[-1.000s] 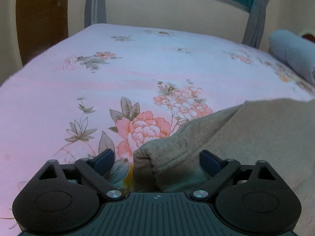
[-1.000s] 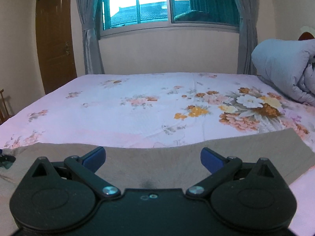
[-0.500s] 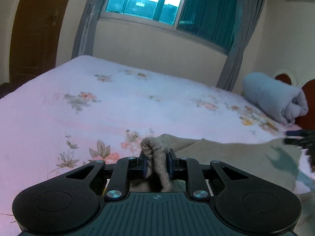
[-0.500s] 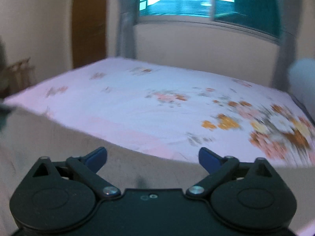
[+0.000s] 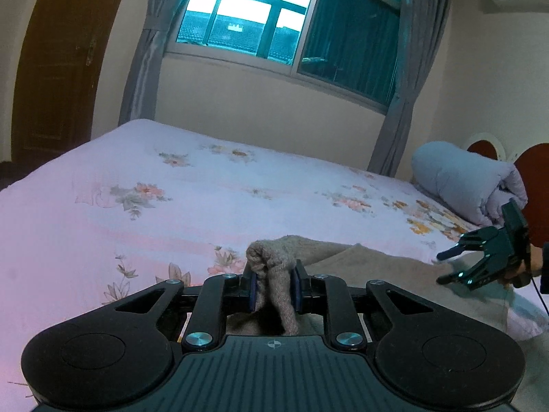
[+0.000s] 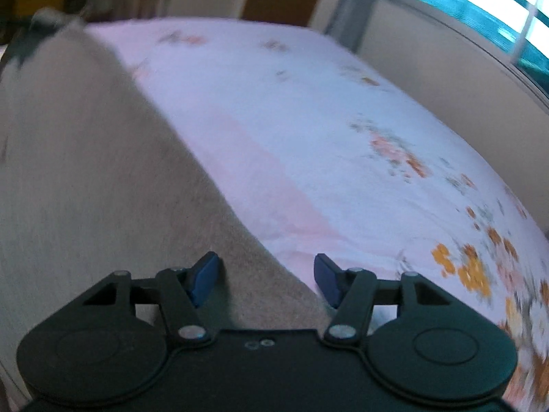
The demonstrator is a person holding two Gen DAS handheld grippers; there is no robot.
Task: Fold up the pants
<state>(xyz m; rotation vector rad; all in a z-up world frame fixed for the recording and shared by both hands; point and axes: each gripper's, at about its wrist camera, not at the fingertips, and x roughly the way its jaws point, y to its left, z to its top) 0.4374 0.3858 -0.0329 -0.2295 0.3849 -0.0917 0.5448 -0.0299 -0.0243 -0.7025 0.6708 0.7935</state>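
Observation:
Beige fleece pants (image 5: 387, 271) lie along the near edge of the bed. My left gripper (image 5: 273, 288) is shut on a bunched corner of the pants, lifted a little off the sheet. My right gripper (image 6: 266, 283) tilts steeply down over the pants (image 6: 103, 189), its jaws closing with the pants' edge between the blue pads, which are still apart from the cloth. In the left wrist view the right gripper (image 5: 444, 267) appears at the far right, held by a hand, over the other end of the pants.
The bed carries a pink floral sheet (image 5: 171, 206). A rolled grey-blue duvet (image 5: 463, 185) lies at the head end on the right. A window with grey curtains (image 5: 284, 27) and a brown door (image 5: 61, 68) stand behind the bed.
My left gripper shut on the pants' corner and raised it. My right gripper swung round, tilted down onto the pants' edge, and its jaws narrowed.

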